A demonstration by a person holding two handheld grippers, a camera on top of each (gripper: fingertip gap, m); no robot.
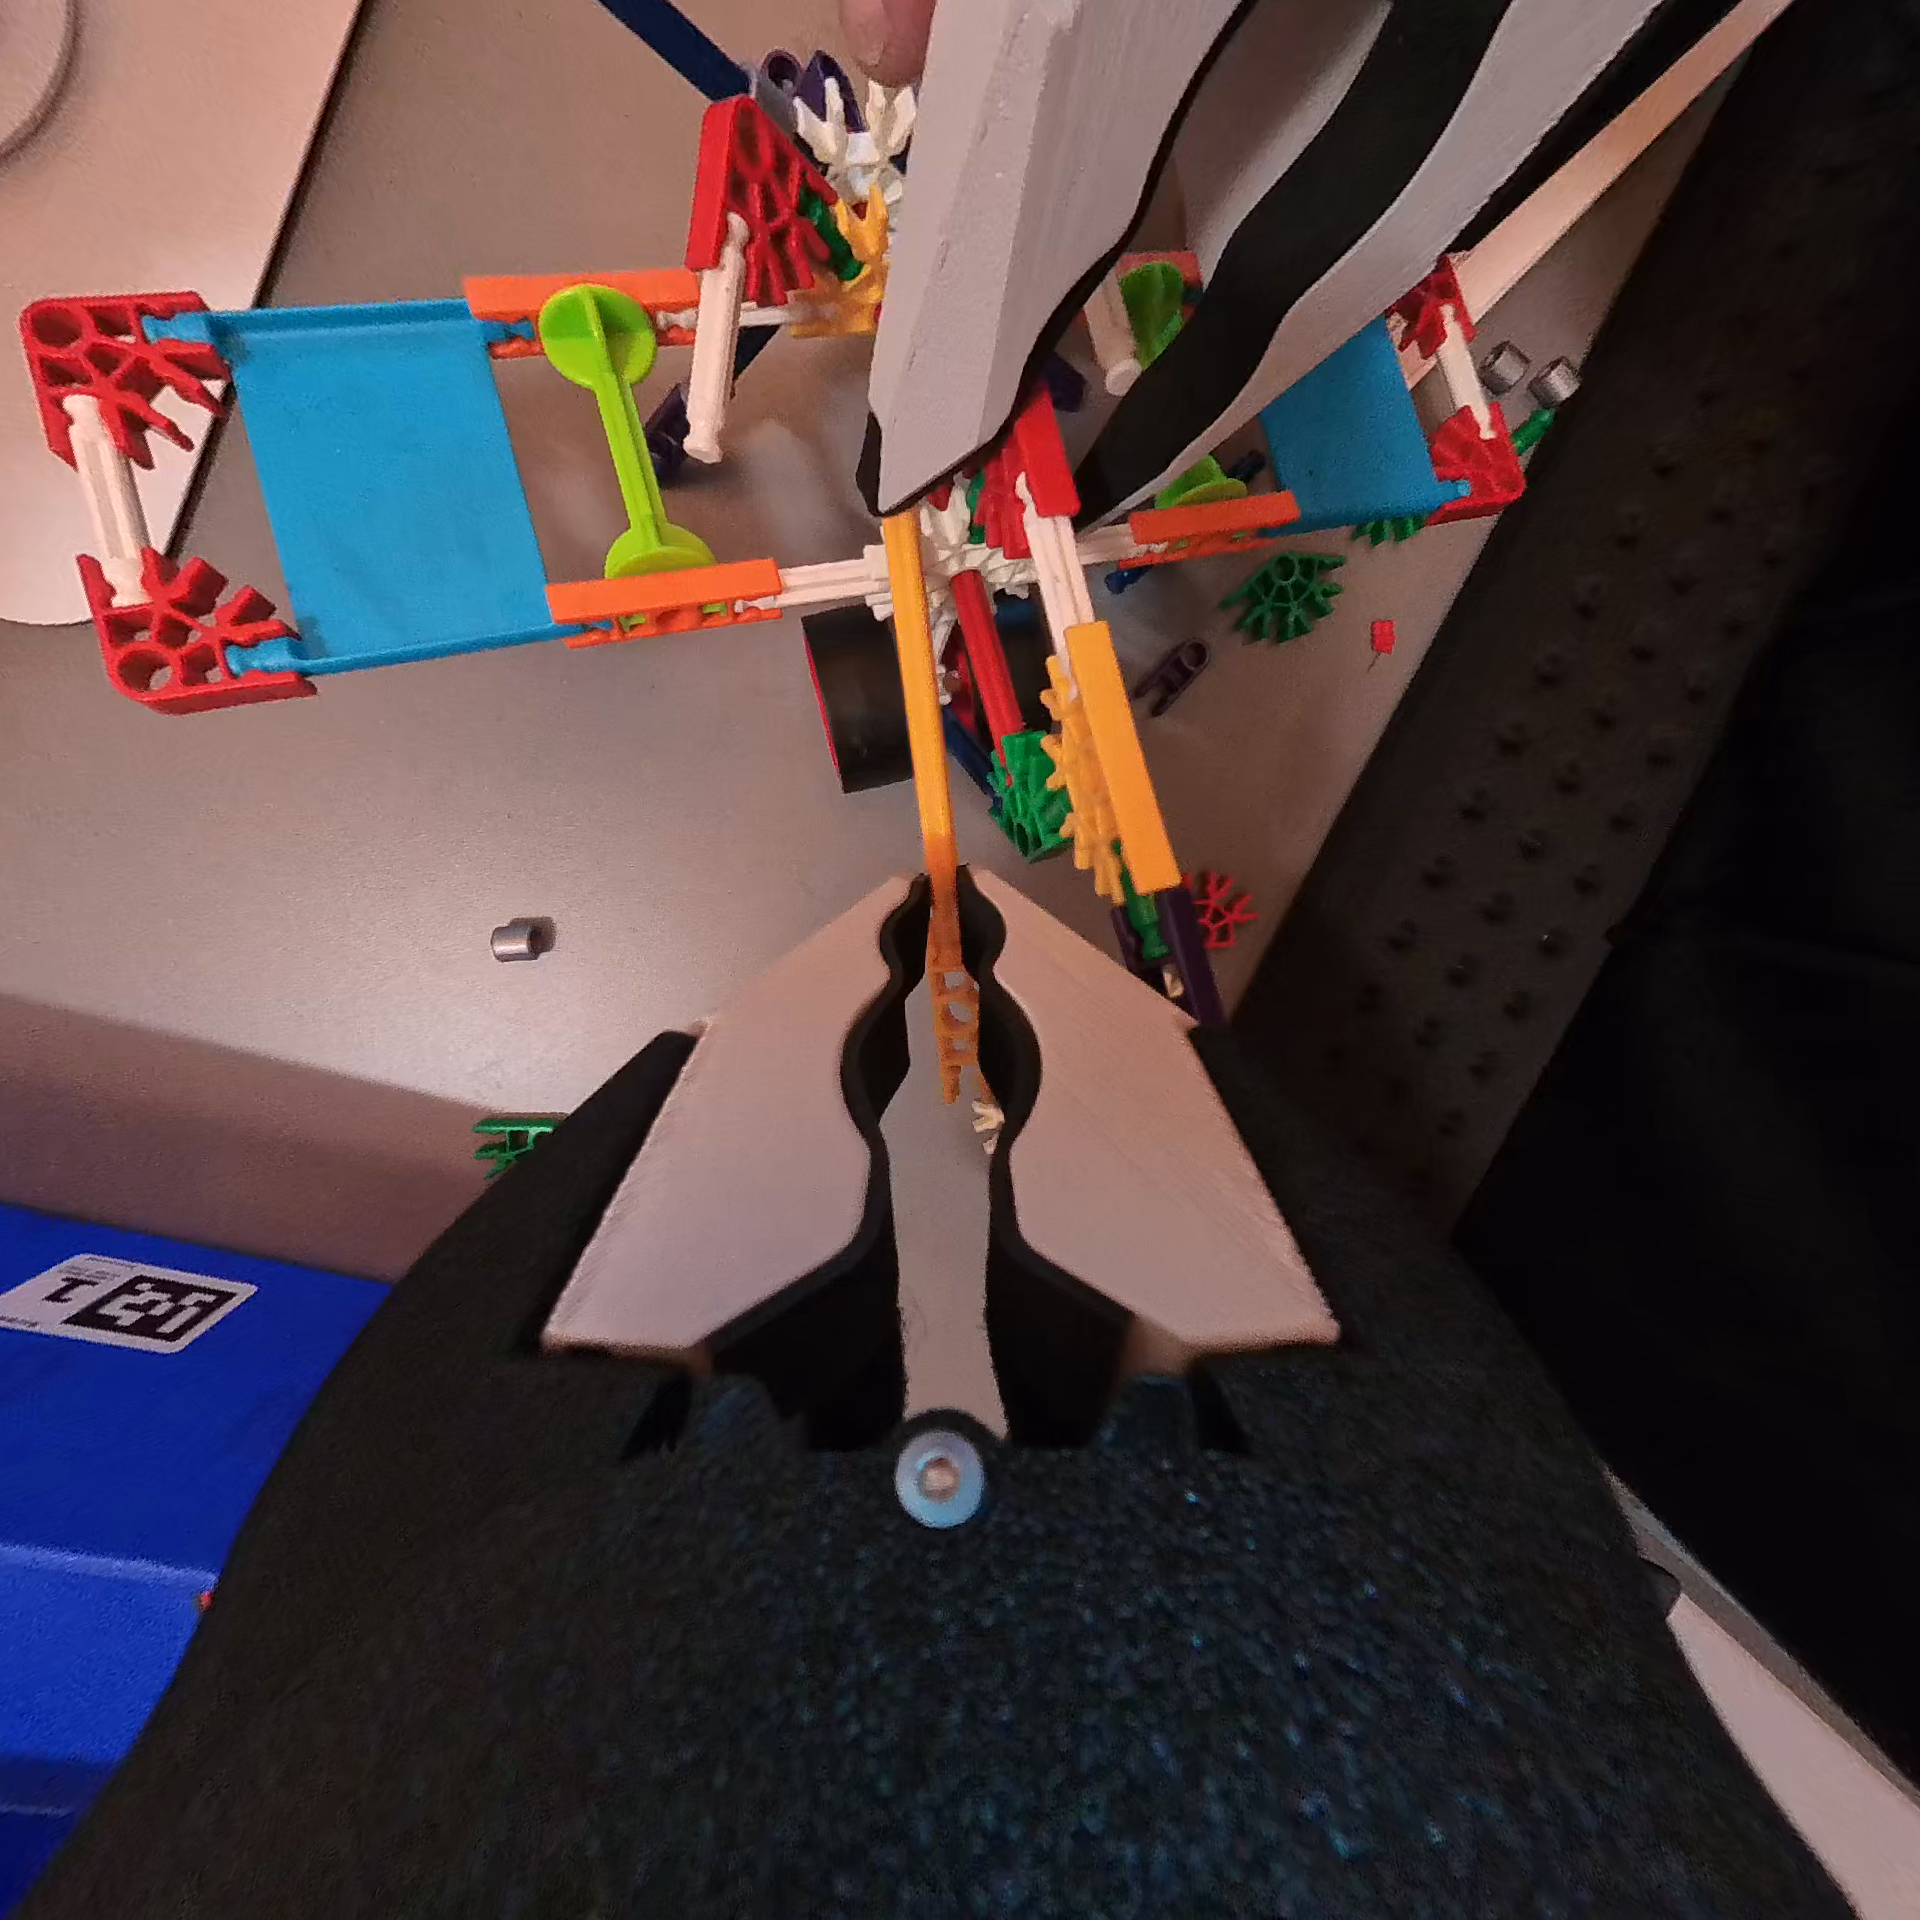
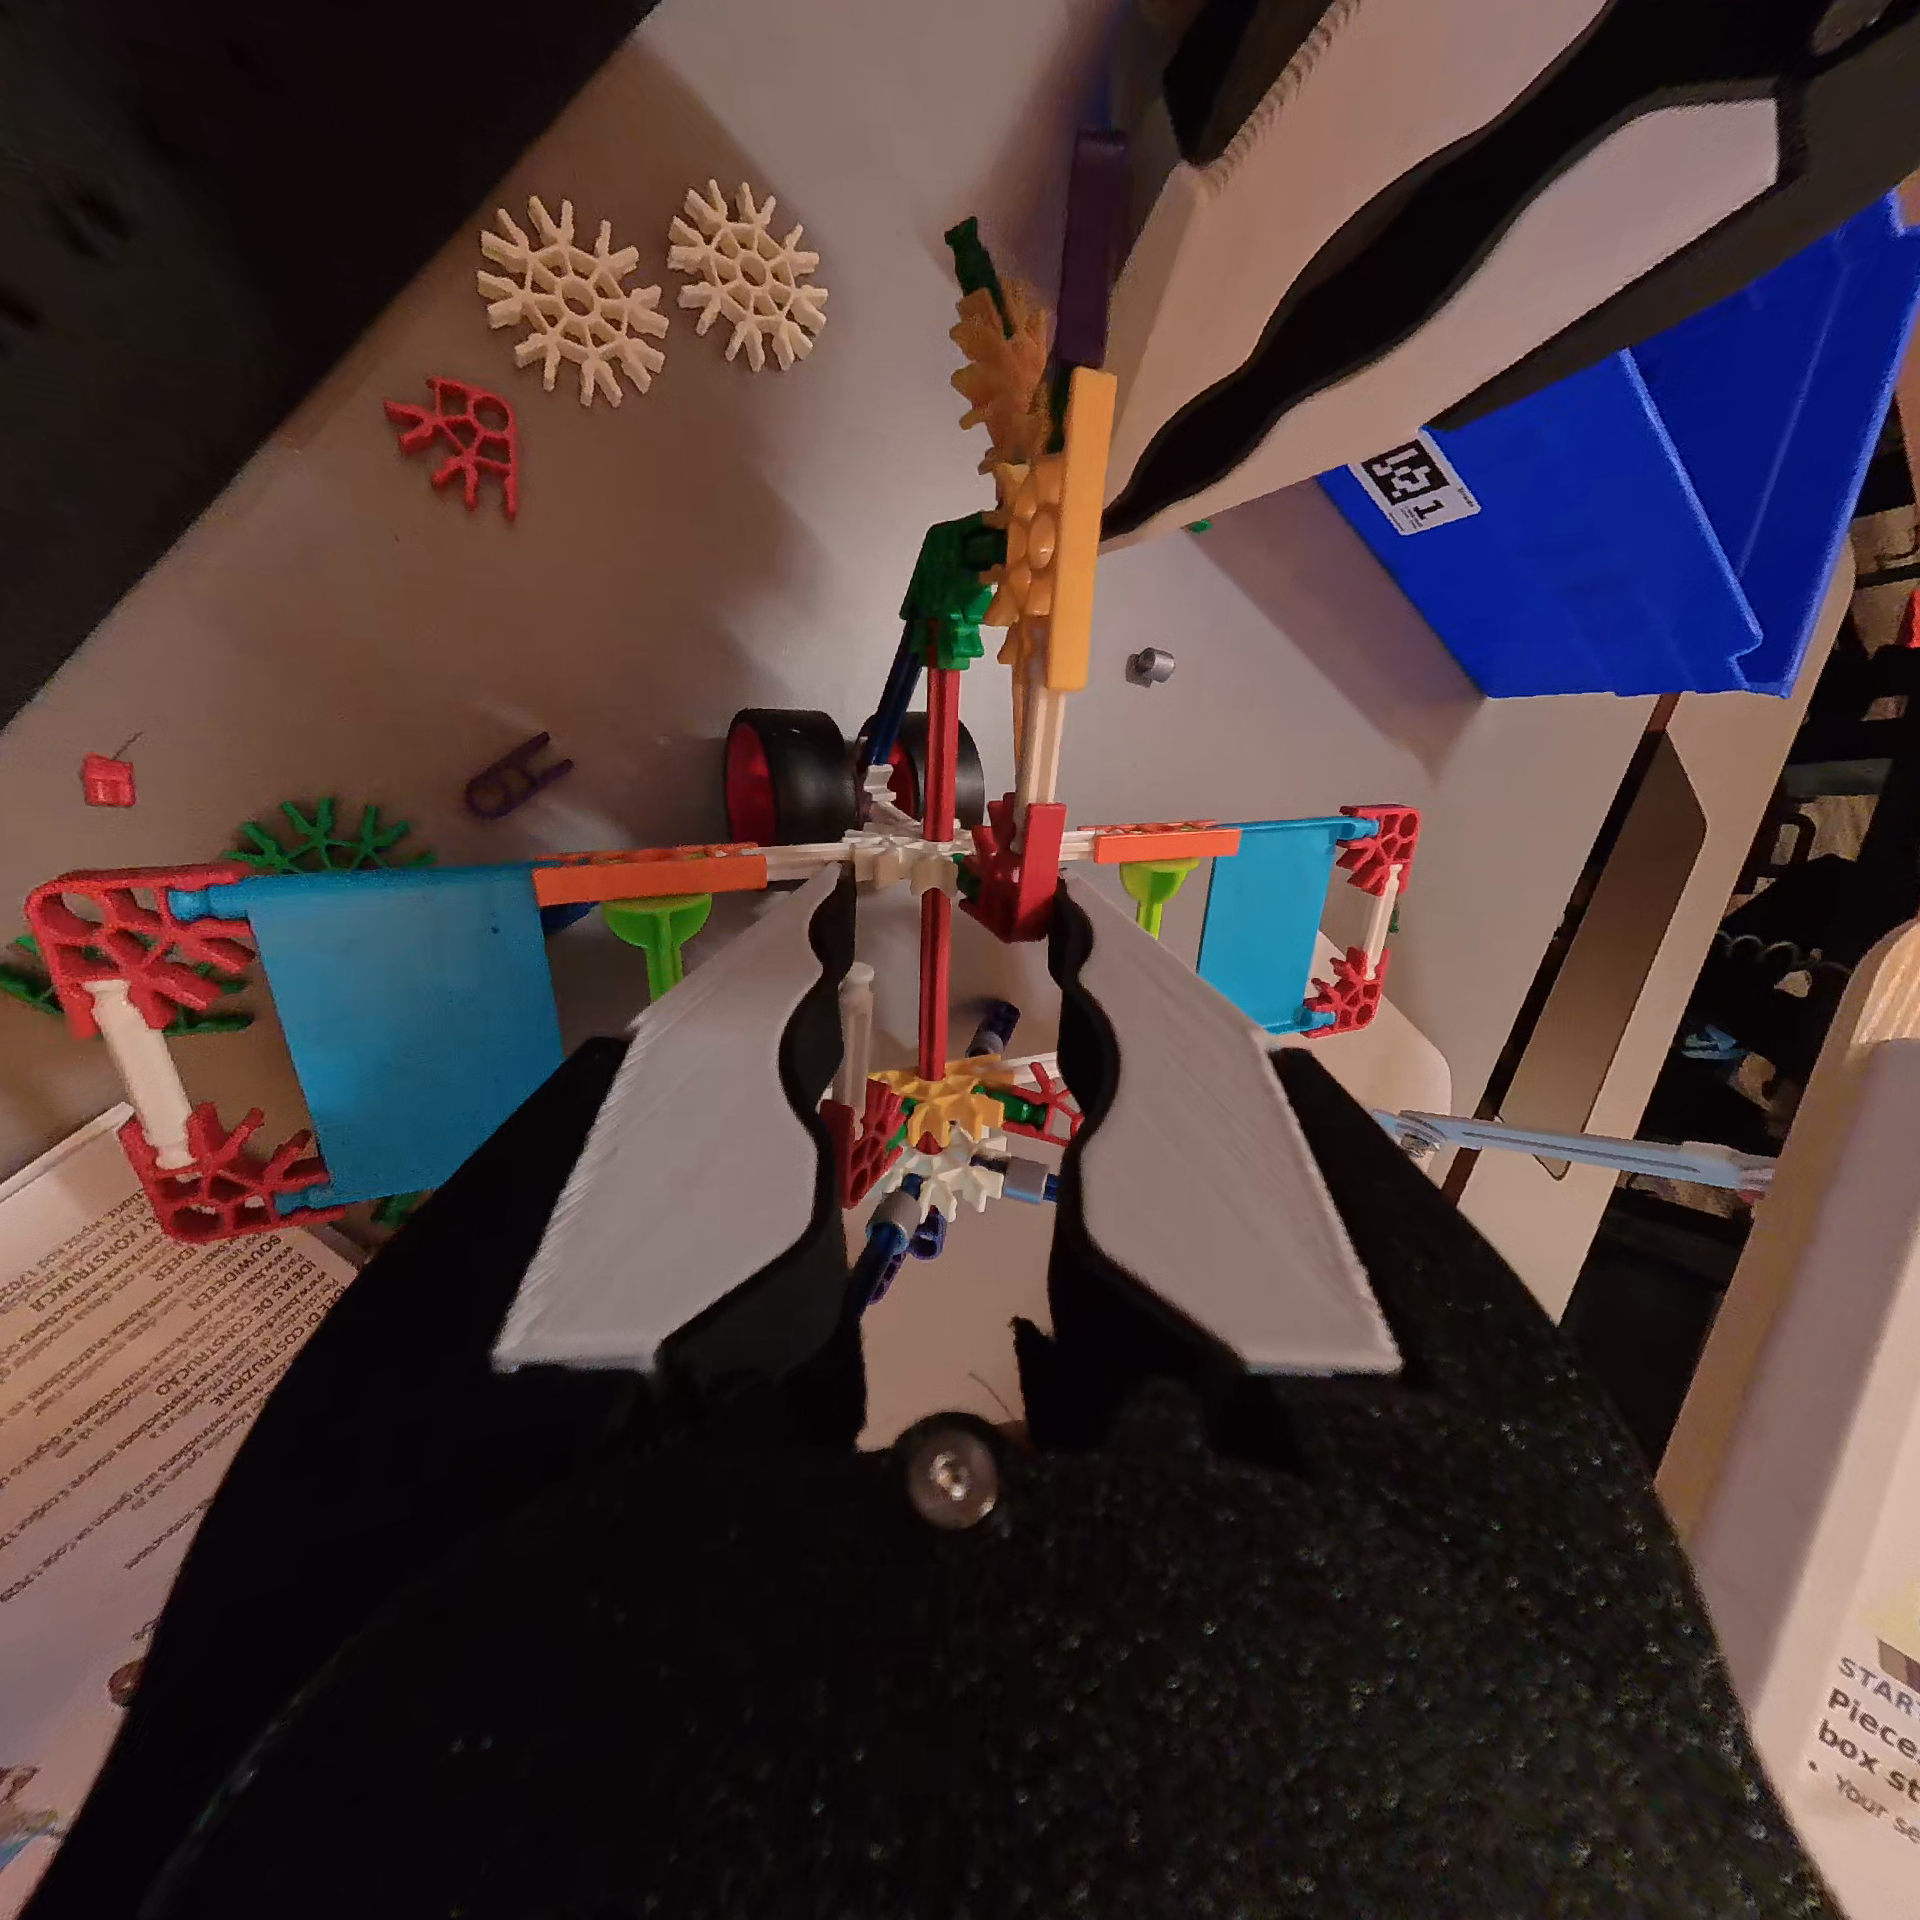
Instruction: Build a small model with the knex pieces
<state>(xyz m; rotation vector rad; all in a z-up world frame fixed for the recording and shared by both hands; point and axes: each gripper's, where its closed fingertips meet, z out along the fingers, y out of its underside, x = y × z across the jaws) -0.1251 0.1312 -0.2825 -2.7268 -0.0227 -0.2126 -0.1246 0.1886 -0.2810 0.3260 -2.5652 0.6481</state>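
Observation:
A rod-and-connector toy model (image 1: 384, 478) with blue panels, red corner connectors, orange bars and green spools is held above the table. It fills the middle of the right wrist view (image 2: 405, 1018). My left gripper (image 1: 940, 888) is shut on a thin yellow rod (image 1: 920, 675) that runs up to the model's white hub (image 1: 951, 556). A yellow connector sits between its pads. My right gripper (image 2: 945, 894) is closed around the hub, its right finger against a red connector (image 2: 1023, 873), with a red rod (image 2: 938, 966) between the fingers. It comes in from the top of the left wrist view (image 1: 987, 488).
A black wheel (image 2: 779, 779) lies under the model. Loose parts lie on the table: white connectors (image 2: 571, 301), a red connector (image 2: 462, 442), a green connector (image 1: 1283, 592), a metal sleeve (image 1: 520, 938). There are also a blue bin (image 2: 1610, 540), a leaflet (image 2: 156, 1403) and black perforated foam (image 1: 1558, 727). Across from one pair of fingers to the other is roughly 6 cm.

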